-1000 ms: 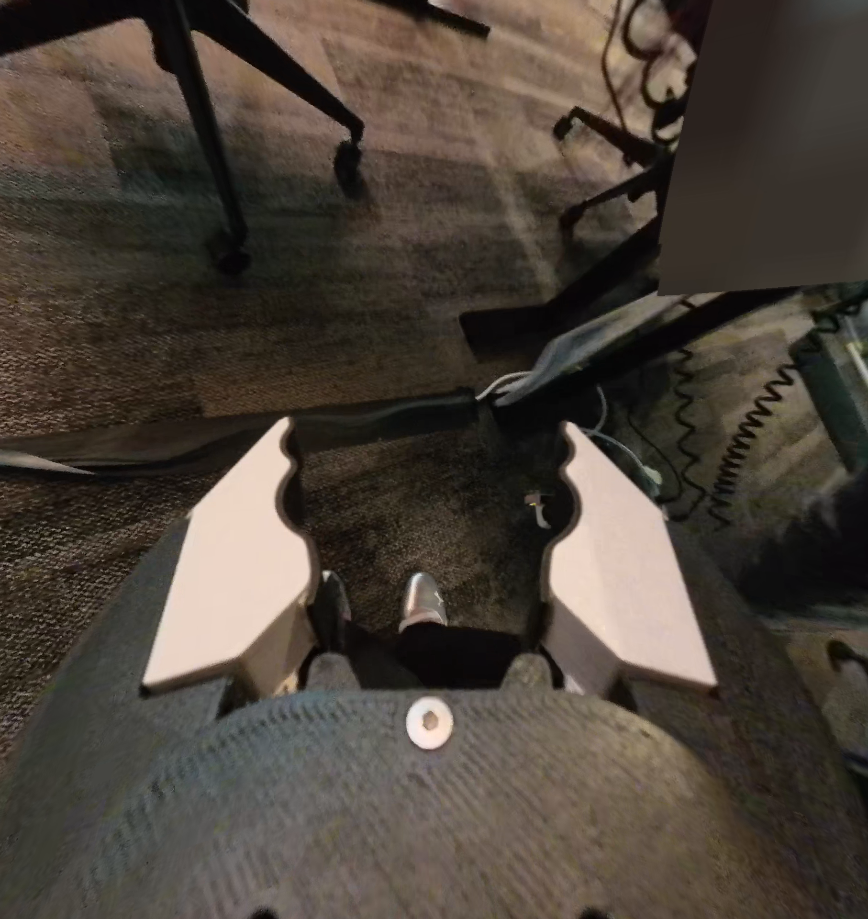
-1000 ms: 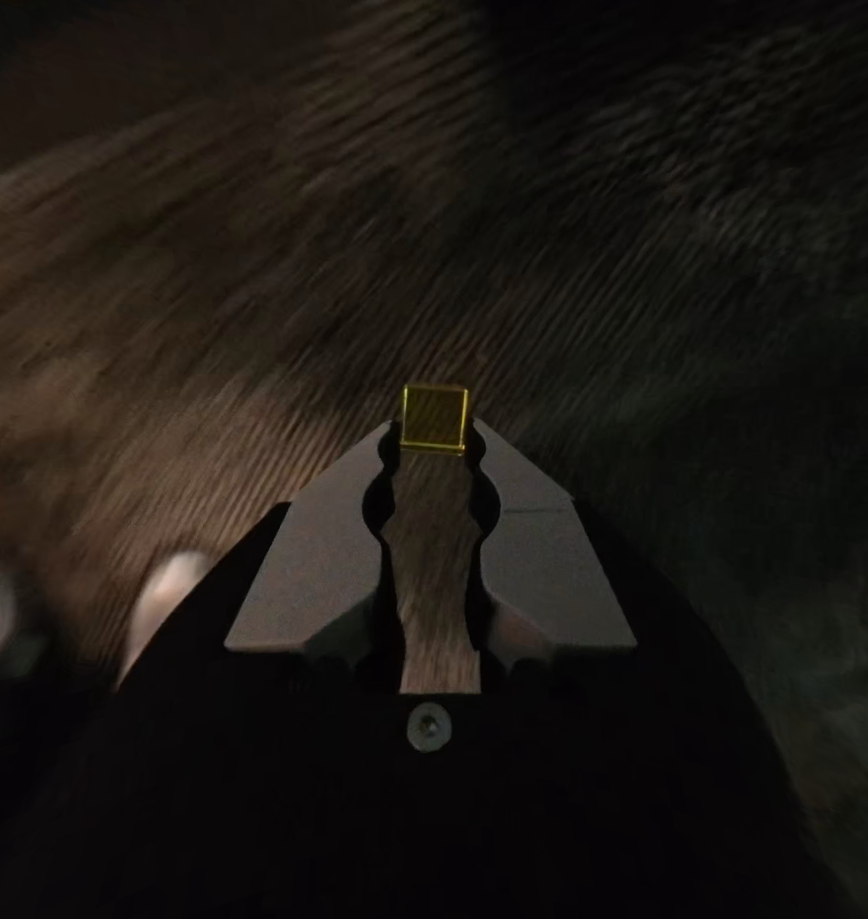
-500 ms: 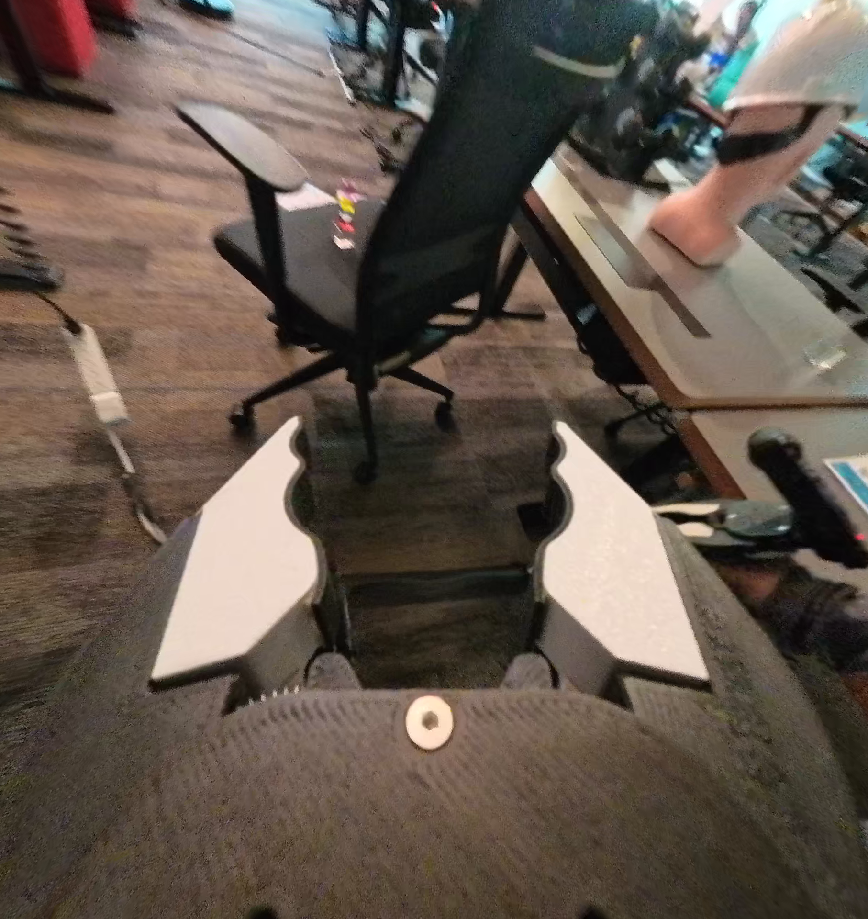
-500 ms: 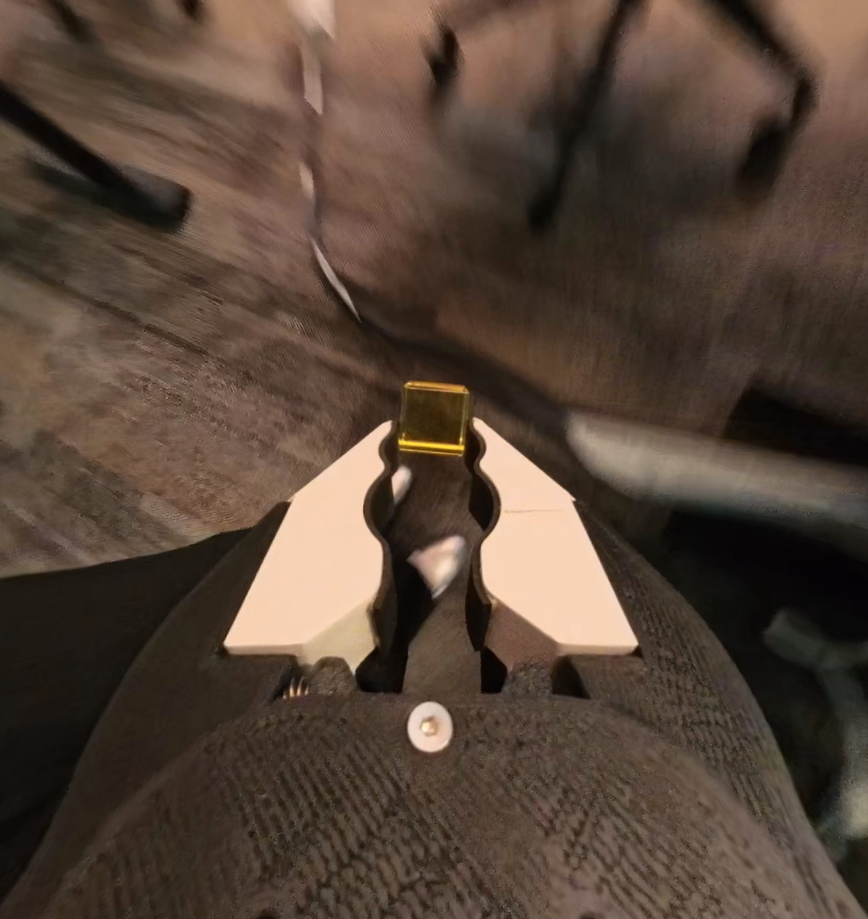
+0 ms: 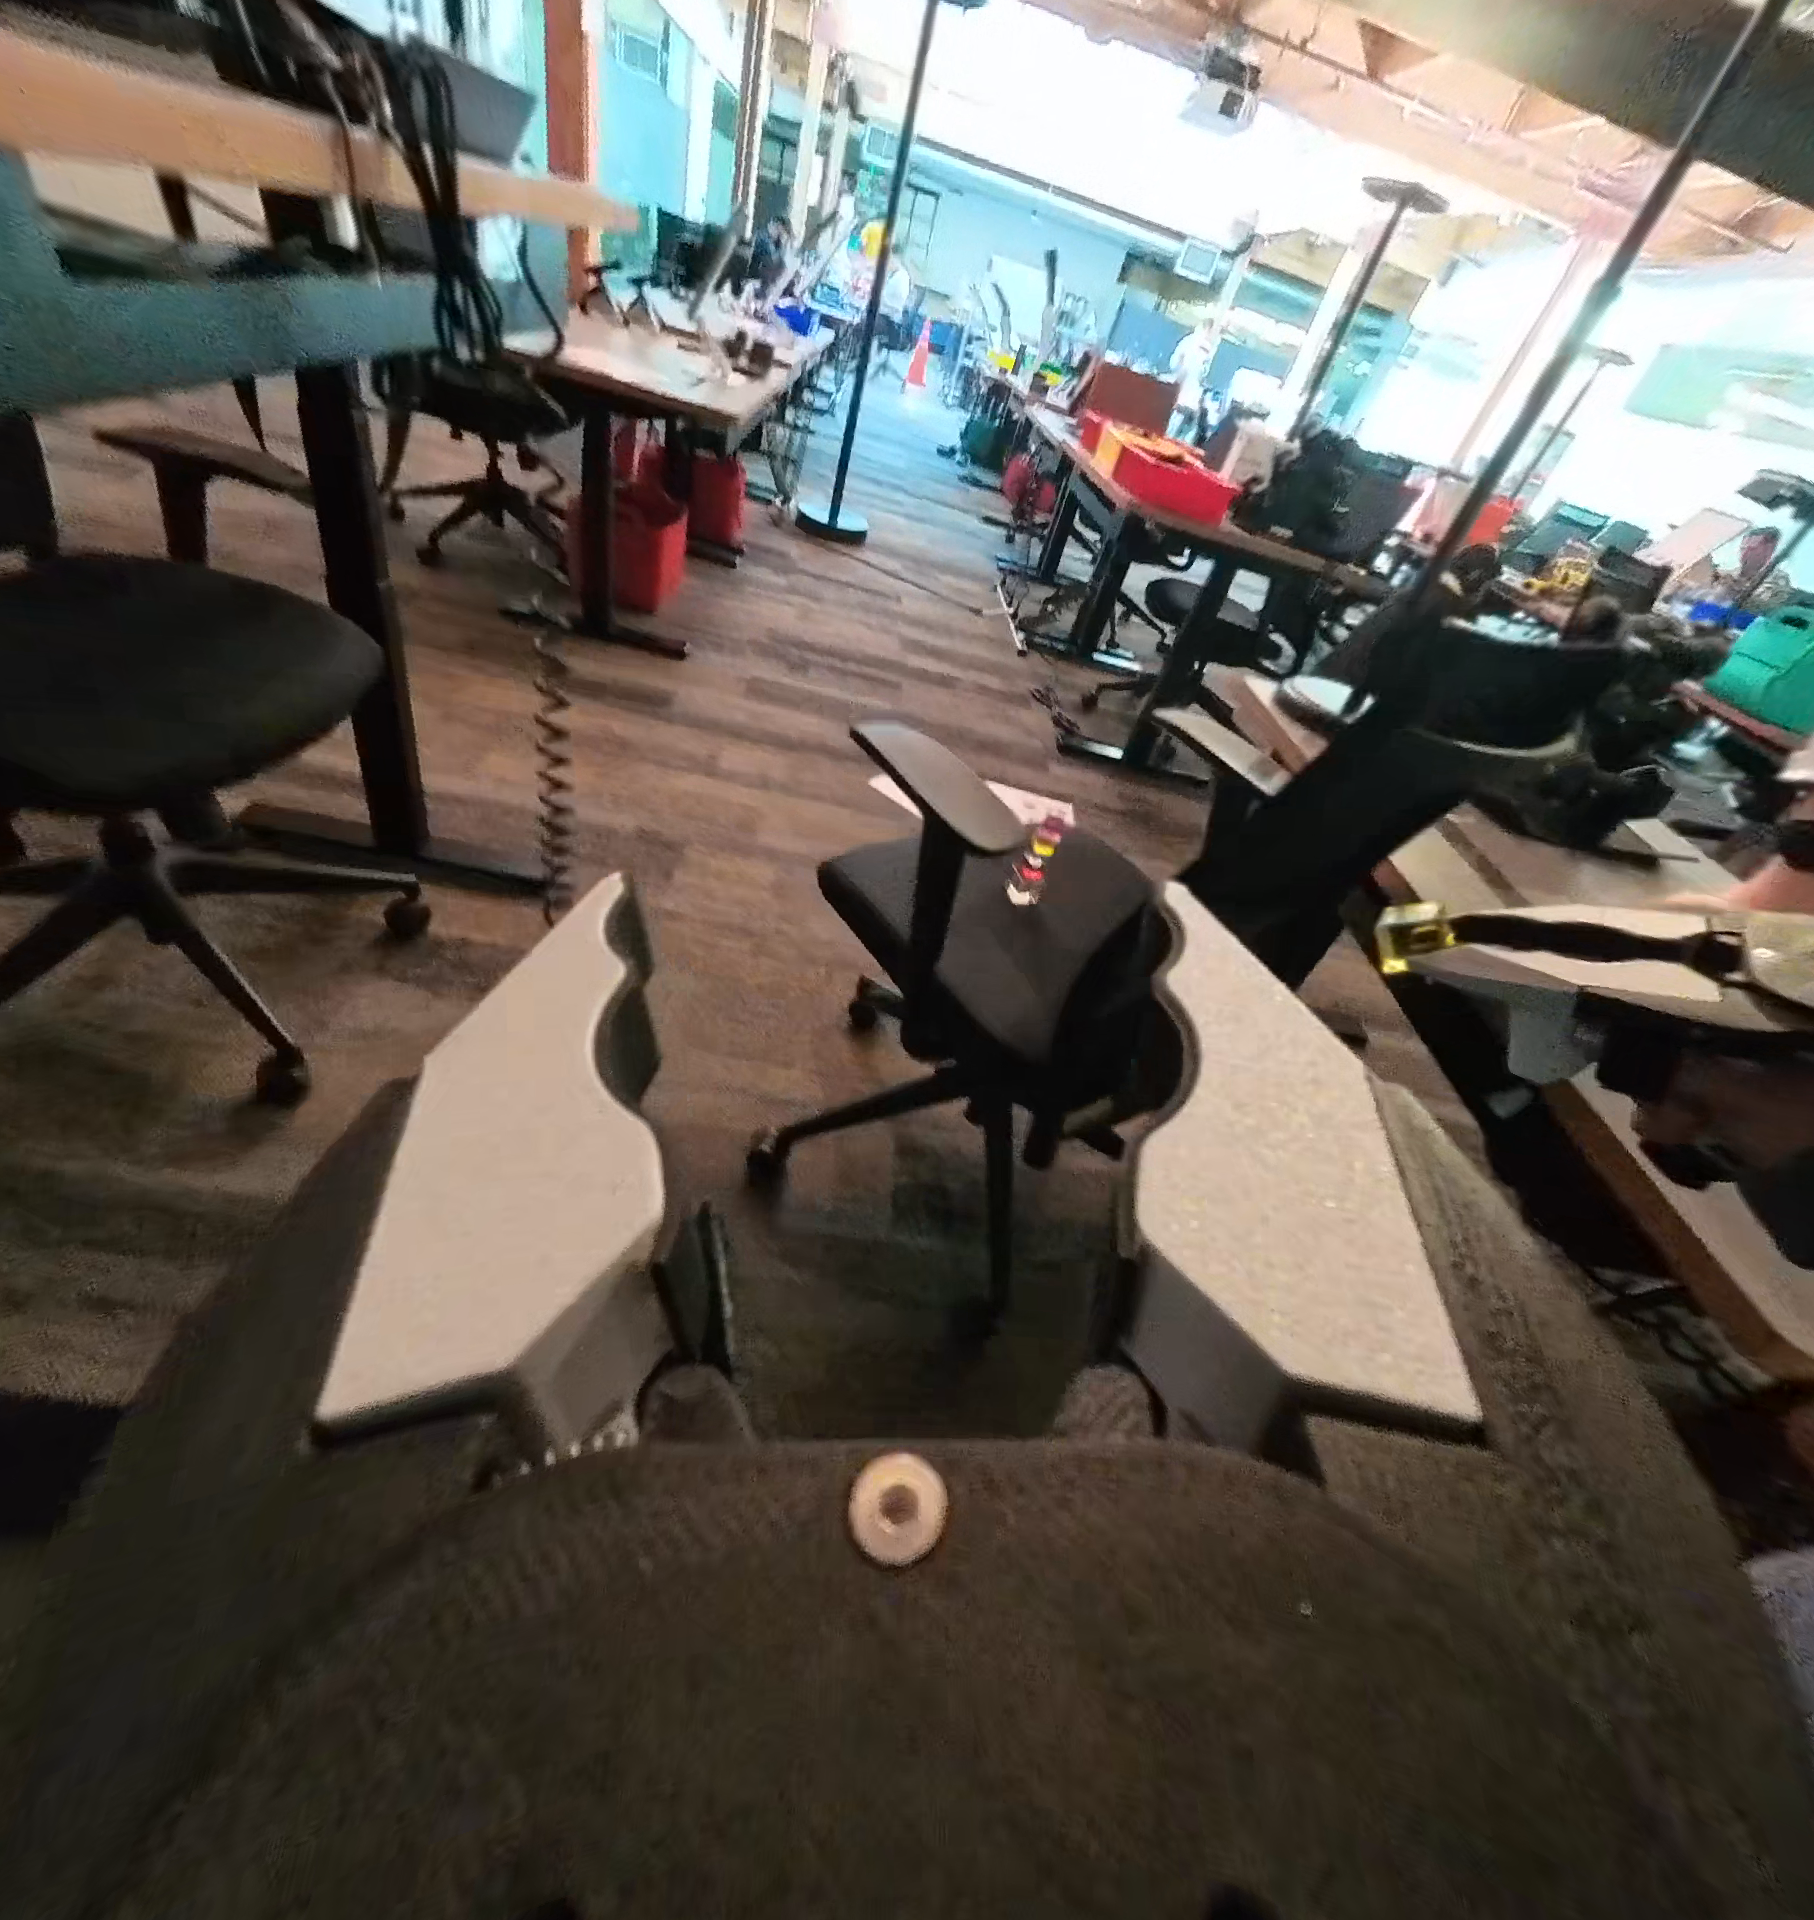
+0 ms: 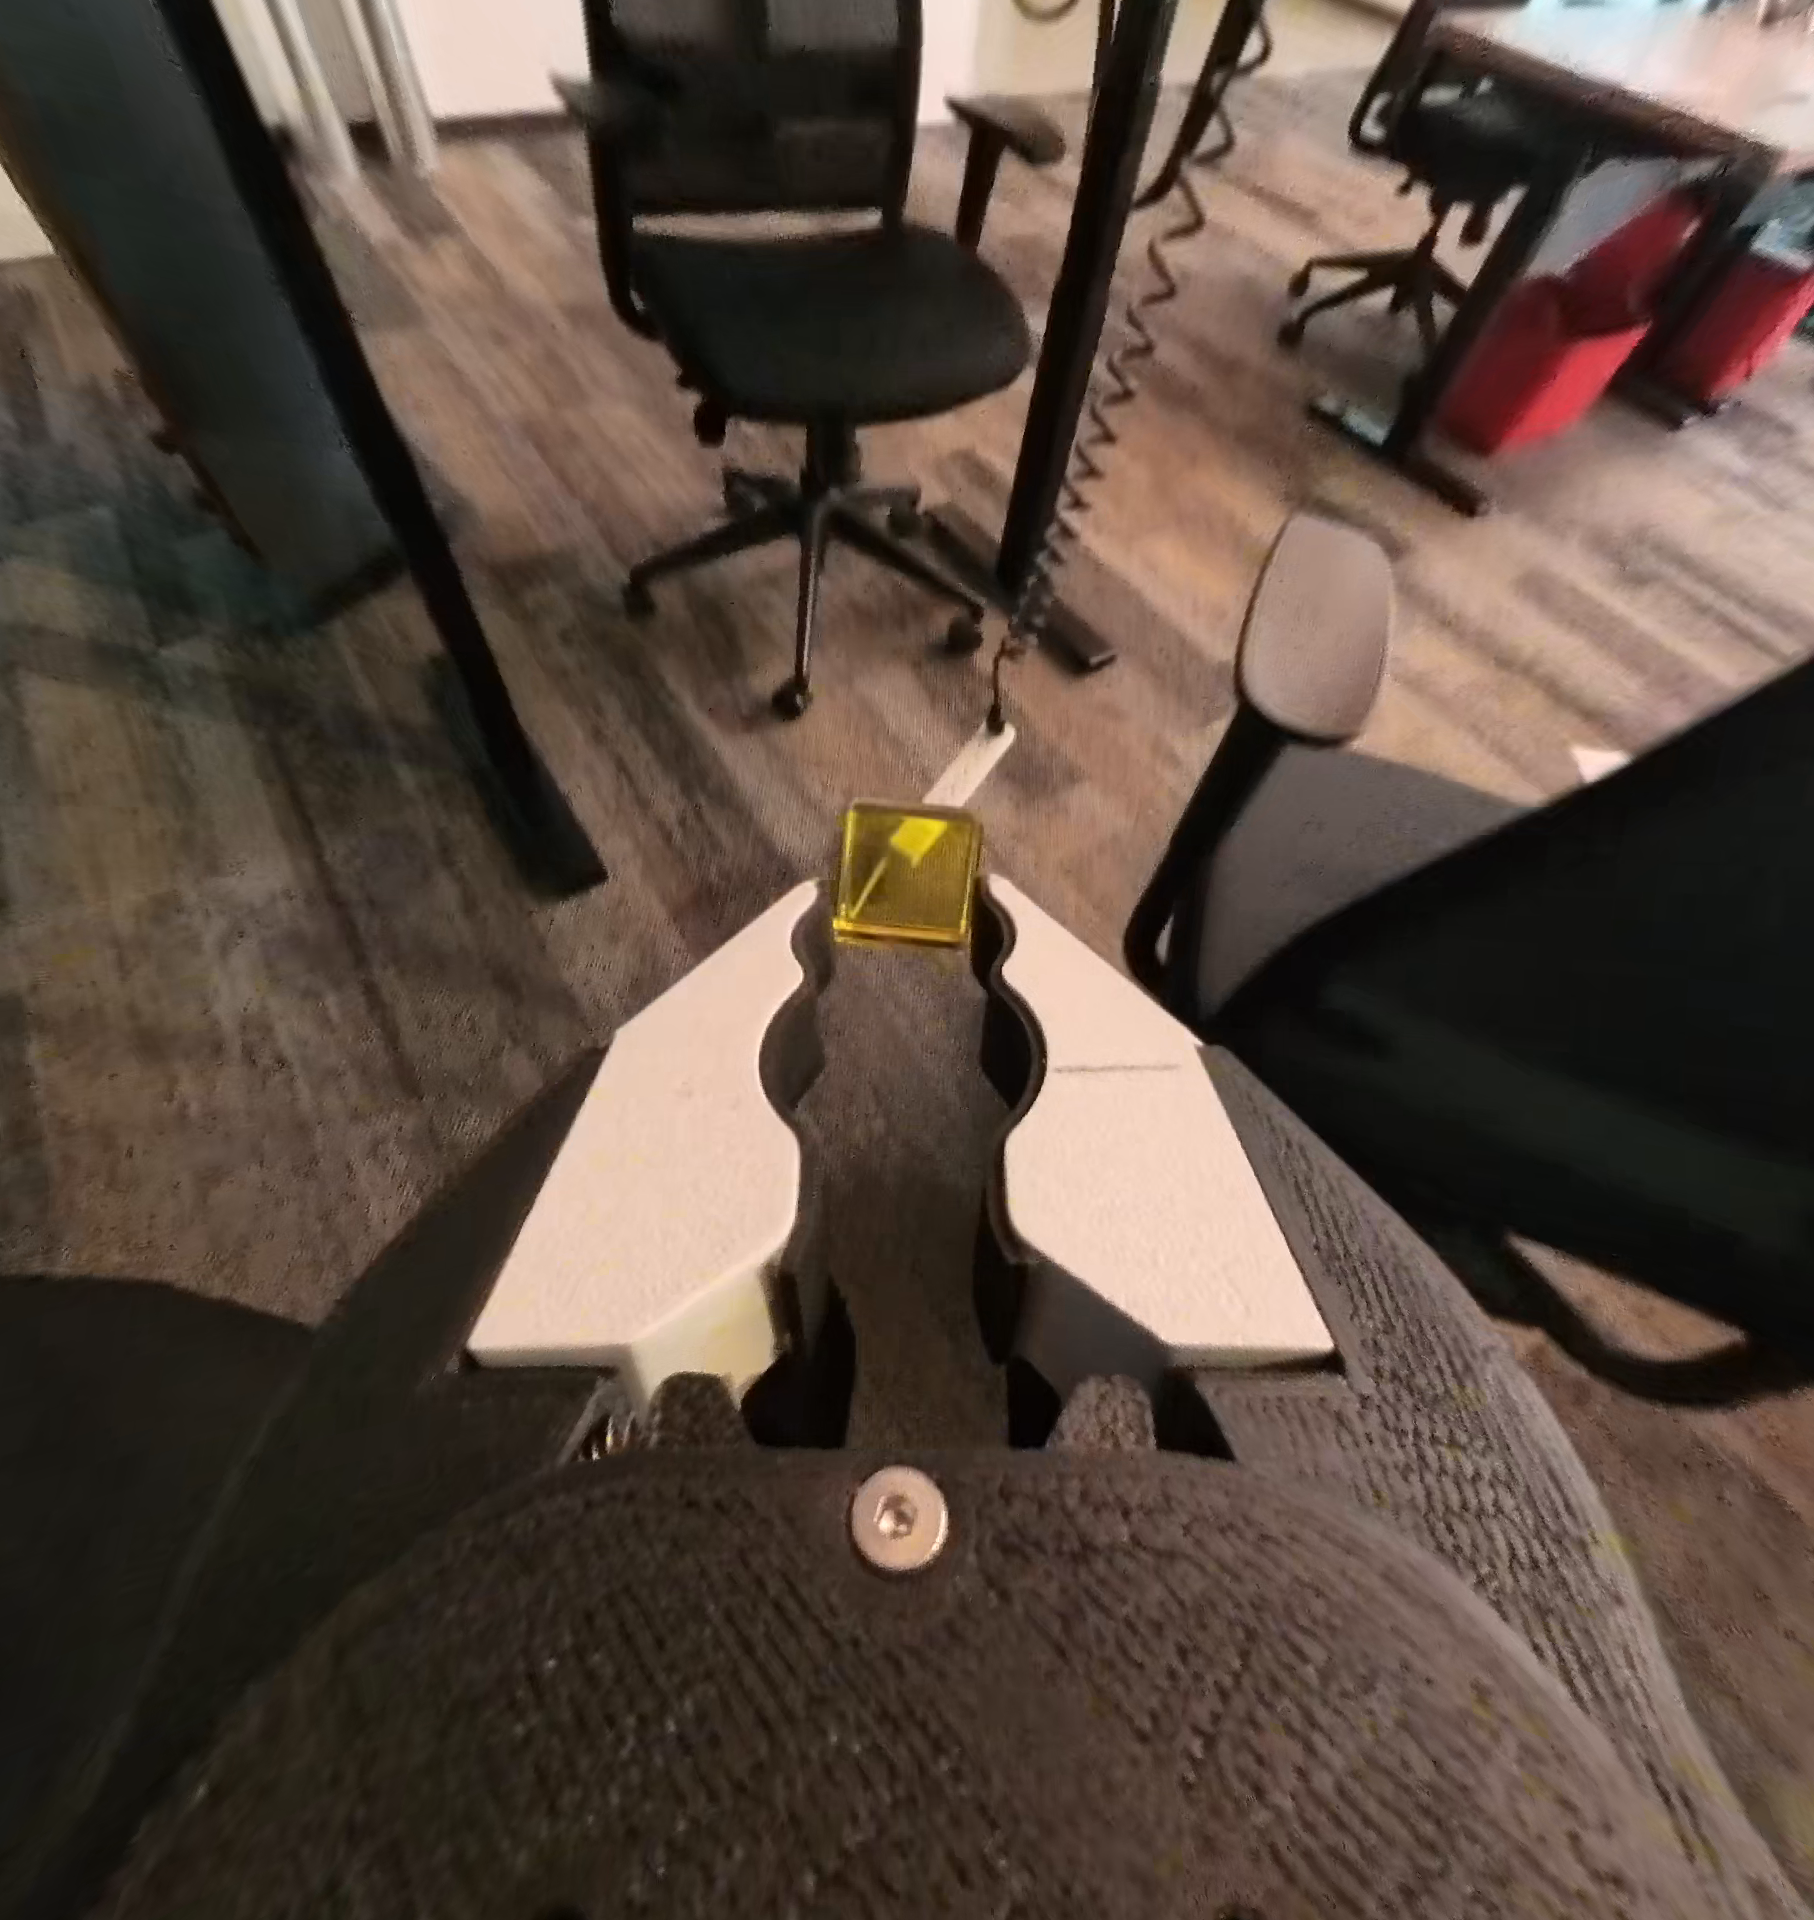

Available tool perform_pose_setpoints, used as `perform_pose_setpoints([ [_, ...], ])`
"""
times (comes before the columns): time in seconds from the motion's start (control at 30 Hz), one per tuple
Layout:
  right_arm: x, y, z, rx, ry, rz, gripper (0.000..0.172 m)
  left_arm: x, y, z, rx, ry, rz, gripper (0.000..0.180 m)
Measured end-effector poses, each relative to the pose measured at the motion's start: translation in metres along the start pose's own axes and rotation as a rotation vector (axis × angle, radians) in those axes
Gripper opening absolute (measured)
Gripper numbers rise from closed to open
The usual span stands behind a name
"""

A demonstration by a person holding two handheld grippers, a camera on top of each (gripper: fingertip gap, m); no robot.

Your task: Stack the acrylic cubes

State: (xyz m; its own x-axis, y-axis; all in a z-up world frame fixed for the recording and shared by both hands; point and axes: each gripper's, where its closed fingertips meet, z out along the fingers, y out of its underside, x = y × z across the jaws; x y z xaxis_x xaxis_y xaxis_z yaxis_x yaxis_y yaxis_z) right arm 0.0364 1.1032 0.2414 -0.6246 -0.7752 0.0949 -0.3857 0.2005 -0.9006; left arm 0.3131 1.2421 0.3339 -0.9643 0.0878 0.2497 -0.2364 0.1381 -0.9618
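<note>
**Both claws up from the floor, right one carrying the yellow cube**

We see the left claw (image 5: 898,935) spread wide with nothing between its fingers, same width as half a second ago and a bit narrower than a second ago. Its view has swung up: a second ago it faced carpet and chair legs, now it looks down a long room of desks. Straight ahead, well apart from it, stands a black chair (image 5: 996,935) with a small stack of coloured blocks (image 5: 1035,871) on its seat. The chair showed half a second ago too, but nearer the top of the view.

The right claw (image 6: 908,904) is narrow, both fingertips pressed on a clear yellow cube (image 6: 908,878). Same cube, same grip in both earlier frames. Its view was dark and smeared a second ago and blurred half a second ago; now it is sharp, over carpet, with a chair armrest (image 6: 1316,634) near on its right and another chair (image 6: 809,281) farther off.

In the left view the right claw with its cube (image 5: 1410,935) now shows at the right edge, over a tabletop (image 5: 1661,1195).
</note>
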Motion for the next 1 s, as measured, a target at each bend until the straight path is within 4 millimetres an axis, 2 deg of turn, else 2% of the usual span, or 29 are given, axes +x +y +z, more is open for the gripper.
perform_pose_setpoints([
  [0.13,0.031,-0.045,0.050,0.030,0.072,0.015,0.026,-0.051,-0.037,0.072,0.039,0.073,0.023,0.094],
  [0.23,0.053,-0.082,0.080,0.064,0.119,0.013,0.025,-0.073,-0.064,0.126,0.047,0.156,0.006,0.095],
  [0.33,0.075,-0.117,0.109,0.101,0.146,0.037,0.025,-0.084,-0.079,0.181,-0.001,0.242,0.013,0.096],
  [0.43,0.094,-0.148,0.139,0.131,0.145,0.019,0.025,-0.088,-0.082,0.241,-0.039,0.343,-0.004,0.096],
  [0.53,0.119,-0.172,0.178,0.140,0.132,-0.035,0.025,-0.088,-0.086,0.314,-0.046,0.407,-0.038,0.098],
  [0.6,0.146,-0.185,0.207,0.140,0.145,-0.071,0.025,-0.075,-0.093,0.368,-0.032,0.473,-0.050,0.099],
  [0.7,0.199,-0.207,0.247,0.184,0.181,-0.057,0.025,-0.054,-0.106,0.449,-0.017,0.559,-0.045,0.098],
  [0.83,0.277,-0.219,0.300,0.188,0.214,0.047,0.025,-0.048,-0.114,0.555,-0.103,0.617,0.016,0.103],
  [0.9,0.306,-0.228,0.316,0.200,0.212,0.089,0.025,-0.048,-0.125,0.595,-0.127,0.643,0.028,0.105],
  [1.0,0.347,-0.228,0.332,0.169,0.270,0.122,0.025,-0.052,-0.136,0.652,-0.143,0.668,0.058,0.105],
])
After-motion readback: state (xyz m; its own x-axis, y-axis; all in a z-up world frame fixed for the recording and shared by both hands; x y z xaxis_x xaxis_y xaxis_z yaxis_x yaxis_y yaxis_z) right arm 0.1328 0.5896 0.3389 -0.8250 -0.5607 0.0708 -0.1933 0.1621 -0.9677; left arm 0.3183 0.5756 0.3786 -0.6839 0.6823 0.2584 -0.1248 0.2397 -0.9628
